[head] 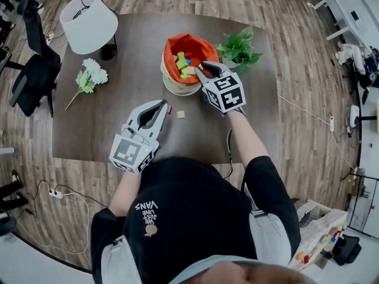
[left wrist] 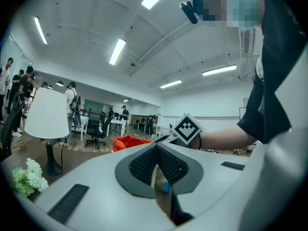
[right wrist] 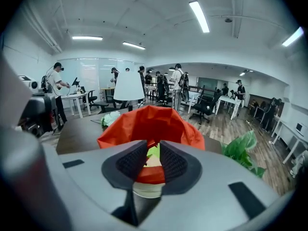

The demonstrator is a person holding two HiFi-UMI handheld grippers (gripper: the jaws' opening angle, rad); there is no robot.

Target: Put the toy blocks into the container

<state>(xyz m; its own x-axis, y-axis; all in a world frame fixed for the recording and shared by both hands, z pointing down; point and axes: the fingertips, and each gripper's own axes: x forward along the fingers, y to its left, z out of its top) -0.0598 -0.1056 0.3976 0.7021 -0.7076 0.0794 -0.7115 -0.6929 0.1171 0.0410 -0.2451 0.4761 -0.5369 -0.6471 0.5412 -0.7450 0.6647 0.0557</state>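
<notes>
A black short-sleeved T-shirt [head: 189,206] with white lettering [head: 146,209] is being worn, and pale grey panels [head: 269,235] are being shown at its sides. A dark band [left wrist: 198,139] is being worn on the right wrist. The left tongs [head: 164,104] and right tongs [head: 201,69] are being seen as light grey shells with dark ribbed pads [right wrist: 130,161]. Each is being topped by a black-and-white marker cube [head: 225,92]. A black cable [head: 228,152] is being seen beside the right forearm.

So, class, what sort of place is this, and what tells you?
Probably an open-plan office: rows of desks with office chairs, long ceiling lights, and people standing about.
</notes>
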